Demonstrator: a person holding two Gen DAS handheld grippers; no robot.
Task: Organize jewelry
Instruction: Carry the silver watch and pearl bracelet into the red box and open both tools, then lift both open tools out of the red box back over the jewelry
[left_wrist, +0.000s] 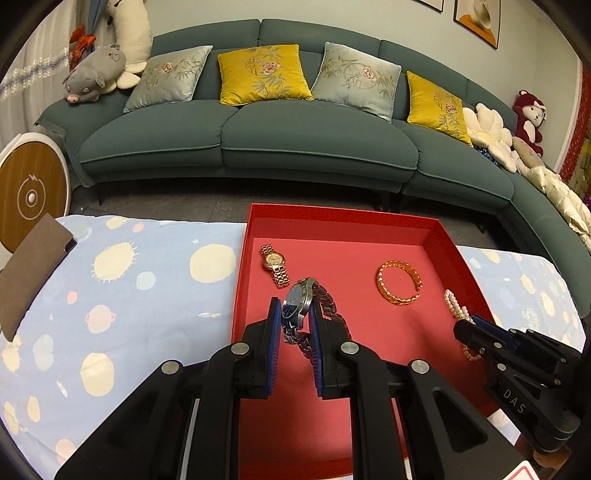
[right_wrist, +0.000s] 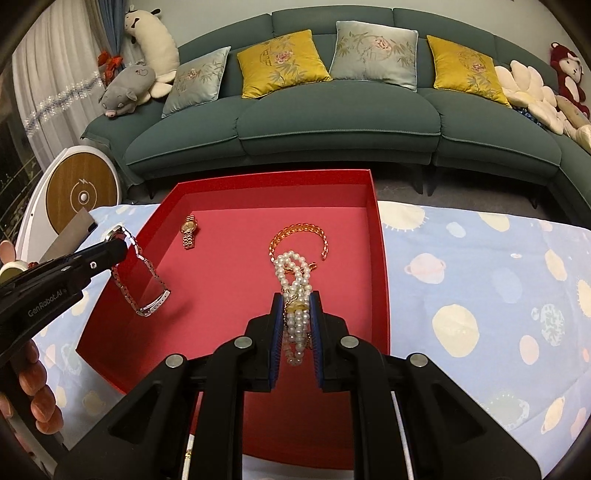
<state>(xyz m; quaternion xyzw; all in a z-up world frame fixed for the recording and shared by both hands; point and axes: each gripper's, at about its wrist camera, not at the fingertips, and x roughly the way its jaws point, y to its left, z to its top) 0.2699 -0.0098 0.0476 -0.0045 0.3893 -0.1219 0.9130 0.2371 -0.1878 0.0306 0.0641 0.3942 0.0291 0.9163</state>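
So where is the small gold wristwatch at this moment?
The small gold wristwatch lies flat in the red cardboard tray, in its far left part, beyond the silver blue-faced watch held by the left gripper.

Long teal sofa runs along grey wall, curving round at right — yellow cushions & pale blue cushions alternate on it. Plush pig on left arm, red plush monkey at far right. White curtain left. Framed pics up top. Grey floor.
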